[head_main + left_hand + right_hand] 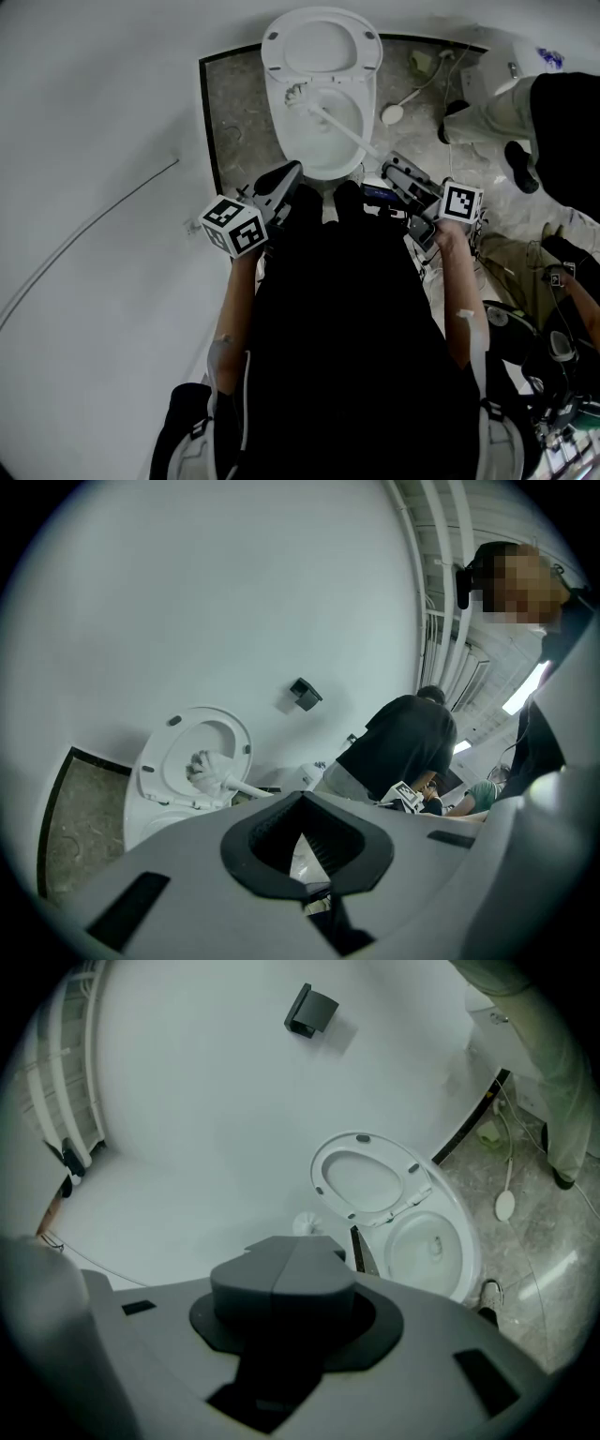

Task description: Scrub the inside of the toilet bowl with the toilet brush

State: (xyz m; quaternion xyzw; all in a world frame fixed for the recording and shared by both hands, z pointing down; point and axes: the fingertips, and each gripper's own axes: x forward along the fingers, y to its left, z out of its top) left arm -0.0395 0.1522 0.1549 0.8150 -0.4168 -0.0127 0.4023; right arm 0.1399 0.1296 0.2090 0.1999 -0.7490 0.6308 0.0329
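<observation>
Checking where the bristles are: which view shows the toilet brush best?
Head view: the toilet brush shows whole, head over the toilet bowl, handle reaching the right gripper. Left gripper view shows head and some handle; right gripper view only the head beyond its jaws.

Cannot trace the toilet brush (301, 95) handle to its held end: lost on the near side of the toilet (277, 131) behind the right gripper (286, 1255) and its closed fingers (244, 1288). Floor before the toilet blocked by a dark torso (356, 328). Right of the toilet, only part of a bystander (562, 131), cut by the edge. Above the toilet, too small to name: a black wall fitting (311, 1009).
</observation>
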